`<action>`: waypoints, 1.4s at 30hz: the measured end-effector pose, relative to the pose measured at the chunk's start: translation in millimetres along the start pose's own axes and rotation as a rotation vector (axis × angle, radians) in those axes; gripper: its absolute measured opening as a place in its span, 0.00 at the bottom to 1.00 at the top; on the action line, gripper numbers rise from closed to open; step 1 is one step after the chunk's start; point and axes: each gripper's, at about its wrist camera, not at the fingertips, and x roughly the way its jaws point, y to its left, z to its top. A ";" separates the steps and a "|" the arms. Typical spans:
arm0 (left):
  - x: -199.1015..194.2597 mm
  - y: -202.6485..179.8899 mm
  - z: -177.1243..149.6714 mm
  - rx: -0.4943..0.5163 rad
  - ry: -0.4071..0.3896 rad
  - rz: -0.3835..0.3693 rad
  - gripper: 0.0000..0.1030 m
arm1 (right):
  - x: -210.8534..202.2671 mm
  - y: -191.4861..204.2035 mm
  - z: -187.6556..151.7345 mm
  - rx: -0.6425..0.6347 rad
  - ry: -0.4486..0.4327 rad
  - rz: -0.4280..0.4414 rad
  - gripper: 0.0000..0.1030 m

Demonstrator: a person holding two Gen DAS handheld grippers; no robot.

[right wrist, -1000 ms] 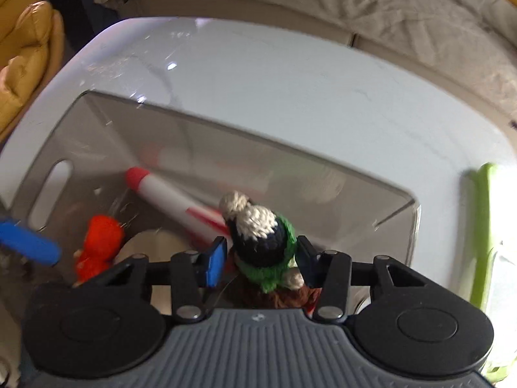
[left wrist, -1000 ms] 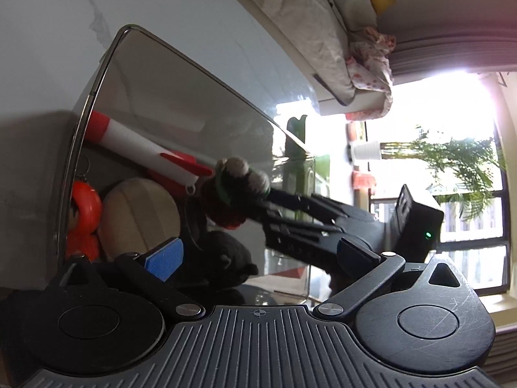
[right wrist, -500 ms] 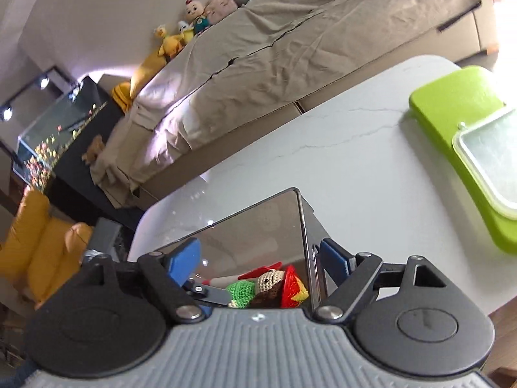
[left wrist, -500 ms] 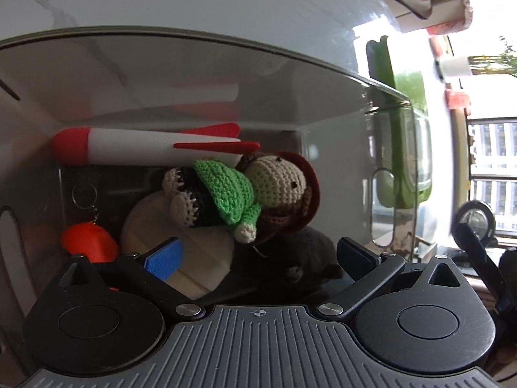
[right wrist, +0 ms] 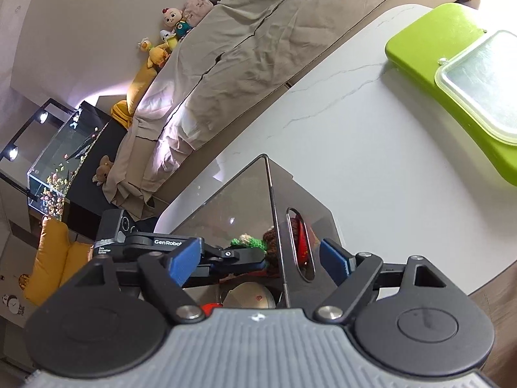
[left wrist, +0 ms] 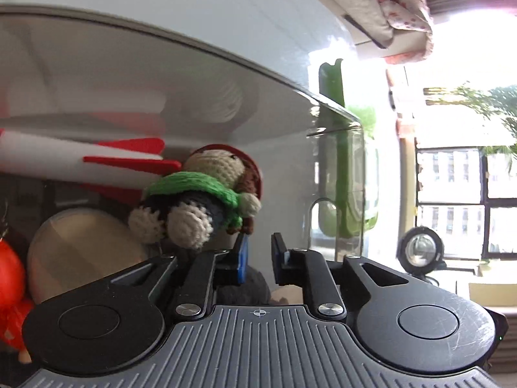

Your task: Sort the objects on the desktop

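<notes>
A crochet doll [left wrist: 200,200] in a green top lies inside the clear bin [left wrist: 181,48], feet toward the left wrist camera, against a white rocket [left wrist: 58,158] with red fins. My left gripper [left wrist: 260,257] is inside the bin just right of the doll. Its jaws are closing to a narrow gap with nothing seen between the pads. In the right wrist view my right gripper [right wrist: 260,260] stands open outside the bin [right wrist: 245,200], whose corner edge shows between the fingers. The left gripper [right wrist: 258,257] reaches in beside the doll [right wrist: 250,242].
A round beige disc [left wrist: 84,252], an orange-red figure [left wrist: 9,278] and a dark plush [left wrist: 248,289] also lie in the bin. A green tray [right wrist: 429,48] with a clear lid [right wrist: 484,87] sits on the white table [right wrist: 371,148]. A covered sofa [right wrist: 274,42] is behind.
My right gripper let go of the doll over the bin, opened wider and drew back while rolling. The doll now lies in the bin. My left gripper's jaws narrowed from wide open.
</notes>
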 end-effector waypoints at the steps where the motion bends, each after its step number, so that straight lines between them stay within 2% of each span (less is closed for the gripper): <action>1: -8.8 1.1 -3.1 -0.006 -0.013 0.008 0.57 | 4.1 3.8 2.1 -0.007 0.015 0.001 0.81; 2: -18.5 1.3 -6.4 -0.003 -0.032 0.020 0.77 | 8.7 11.0 3.3 -0.025 0.037 0.000 0.82; 3: -30.5 -0.2 -10.4 0.019 -0.066 0.044 0.85 | 15.2 20.3 4.9 -0.050 0.064 -0.011 0.82; 4: -43.0 -2.4 -14.4 0.047 -0.103 0.083 0.87 | 21.6 29.5 6.4 -0.075 0.091 -0.023 0.83; 5: -53.2 -4.2 -17.3 0.069 -0.132 0.127 0.91 | 28.1 38.9 7.9 -0.100 0.116 -0.037 0.88; 6: -60.2 -5.3 -18.4 0.081 -0.141 0.170 0.91 | 35.3 49.5 8.9 -0.120 0.129 -0.068 0.89; 8: -64.7 -2.0 -15.1 0.072 -0.111 0.218 0.91 | 55.1 68.7 14.7 -0.105 0.221 -0.106 0.88; 11: -66.1 14.1 -9.8 0.009 -0.059 0.237 0.91 | 83.1 91.0 20.5 -0.053 0.334 -0.198 0.76; 12: -67.5 19.5 -8.8 -0.008 -0.049 0.239 0.91 | 92.0 91.4 20.8 0.005 0.361 -0.215 0.72; 14: -74.5 26.9 -9.1 -0.017 -0.058 0.222 0.91 | 107.0 84.7 19.2 0.138 0.409 -0.224 0.69; 15: -78.8 28.7 -9.4 -0.024 -0.074 0.189 0.91 | 113.8 80.7 16.8 0.194 0.422 -0.232 0.69; 17: -86.6 32.7 -10.7 -0.044 -0.089 0.125 0.88 | 125.8 73.3 9.7 0.292 0.405 -0.281 0.69; 18: -89.3 33.2 -12.1 -0.052 -0.093 0.088 0.93 | 131.4 70.0 6.4 0.327 0.371 -0.315 0.73; 20: -90.4 28.8 -16.5 -0.047 -0.104 0.021 0.93 | 140.7 63.5 2.7 0.381 0.320 -0.376 0.73; 22: -99.8 22.7 -20.8 -0.017 -0.130 -0.005 0.93 | 155.1 52.8 -0.4 0.434 0.322 -0.431 0.72; 25: -118.9 15.2 -29.3 0.015 -0.191 -0.039 0.95 | 173.8 44.1 -4.7 0.433 0.341 -0.518 0.71; 29: -140.6 11.7 -44.1 0.051 -0.252 -0.077 0.97 | 193.9 39.2 1.1 0.371 0.299 -0.602 0.71; 30: -144.2 11.9 -47.6 0.055 -0.259 -0.086 0.97 | 199.4 37.7 2.1 0.351 0.300 -0.607 0.64; 32: -148.7 15.5 -52.2 0.048 -0.257 -0.112 0.97 | 198.7 38.2 1.2 0.334 0.317 -0.597 0.60; 35: -152.6 22.4 -53.7 0.033 -0.267 -0.143 0.98 | 185.9 60.0 2.9 0.157 0.354 -0.547 0.57; 38: -151.3 25.8 -50.1 0.027 -0.271 -0.163 0.98 | 176.8 91.2 3.2 -0.052 0.373 -0.577 0.57; 42: -147.2 32.0 -49.7 0.020 -0.250 -0.185 0.99 | 166.3 122.0 11.2 -0.189 0.437 -0.609 0.57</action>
